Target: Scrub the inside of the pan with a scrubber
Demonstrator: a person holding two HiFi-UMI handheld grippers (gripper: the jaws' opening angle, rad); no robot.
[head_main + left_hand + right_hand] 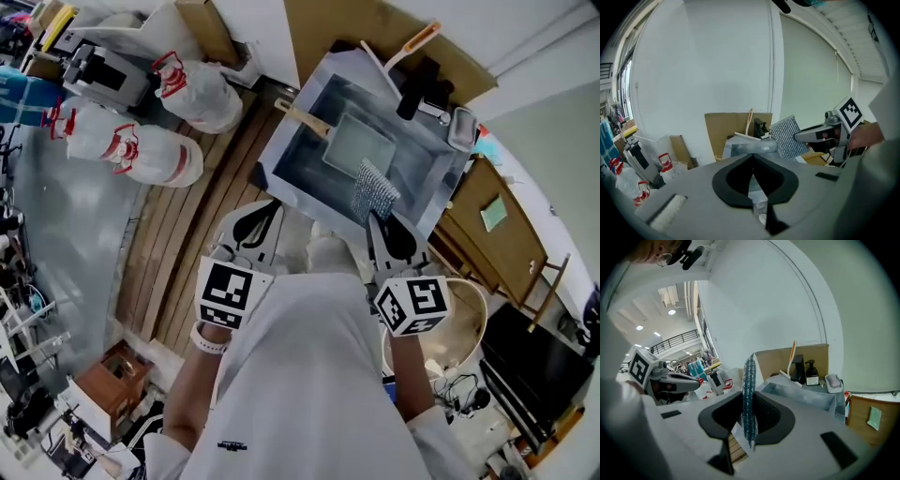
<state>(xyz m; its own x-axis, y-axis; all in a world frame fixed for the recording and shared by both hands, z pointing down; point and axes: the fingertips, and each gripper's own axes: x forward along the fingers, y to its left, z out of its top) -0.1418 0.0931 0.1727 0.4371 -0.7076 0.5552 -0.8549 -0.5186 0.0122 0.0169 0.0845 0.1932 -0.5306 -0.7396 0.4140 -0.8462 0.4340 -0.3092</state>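
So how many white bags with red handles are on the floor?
2. The first bag lies beside the sink, near the wall. The second bag lies just left of it. More may be hidden out of view.

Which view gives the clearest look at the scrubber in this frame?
The left gripper view: the scrubber shows its broad mesh face, with the right gripper pinching one edge. The head view shows it smaller, held near the pan in the sink. The right gripper view shows it only edge-on between the jaws.
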